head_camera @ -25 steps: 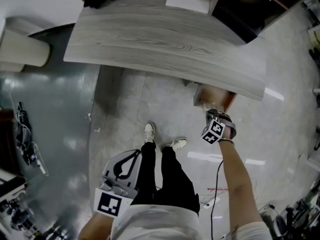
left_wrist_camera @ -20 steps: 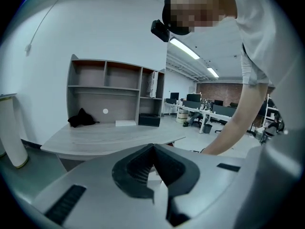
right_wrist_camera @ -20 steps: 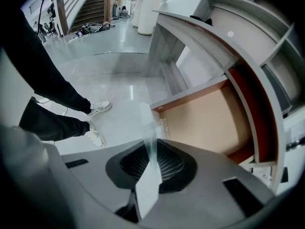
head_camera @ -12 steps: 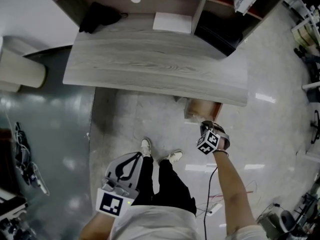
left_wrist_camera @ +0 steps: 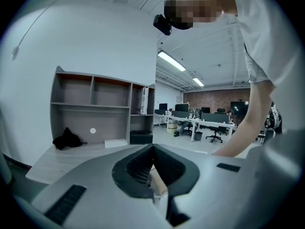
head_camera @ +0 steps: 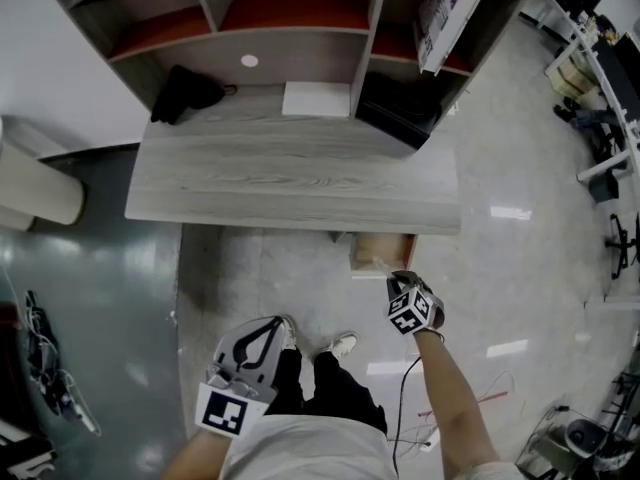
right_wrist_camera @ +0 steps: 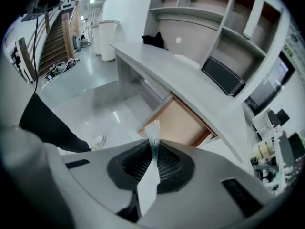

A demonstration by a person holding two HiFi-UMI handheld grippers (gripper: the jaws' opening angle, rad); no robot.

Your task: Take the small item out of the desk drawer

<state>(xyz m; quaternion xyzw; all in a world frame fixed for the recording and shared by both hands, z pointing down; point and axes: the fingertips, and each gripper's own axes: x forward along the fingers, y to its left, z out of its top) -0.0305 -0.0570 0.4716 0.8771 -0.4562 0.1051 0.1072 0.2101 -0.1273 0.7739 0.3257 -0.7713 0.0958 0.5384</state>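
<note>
The desk drawer [head_camera: 380, 251] stands pulled out under the grey wooden desk [head_camera: 290, 178]; its tan inside [right_wrist_camera: 178, 123] looks bare. My right gripper [head_camera: 397, 280] hovers just in front of the drawer, over the floor. In the right gripper view my right gripper [right_wrist_camera: 153, 147] is shut on a small flat clear-and-white packet [right_wrist_camera: 152, 133], which sticks up from between the ribbed pads. My left gripper [head_camera: 279, 321] hangs low by the person's legs, away from the desk. Its jaws meet at the tips in the left gripper view [left_wrist_camera: 152, 149], with nothing held.
A black cloth bundle [head_camera: 185, 90] and a white pad [head_camera: 315, 98] lie at the back of the desk under open shelves [head_camera: 290, 13]. A dark box [head_camera: 400, 98] fills the lower right shelf. A white round bin [head_camera: 35, 183] stands left; the person's shoe [head_camera: 340, 345] is below the drawer.
The head view has pulled back, so the shelves above the desk now show. My right gripper has come back from the drawer mouth toward the person. The left gripper keeps its place.
</note>
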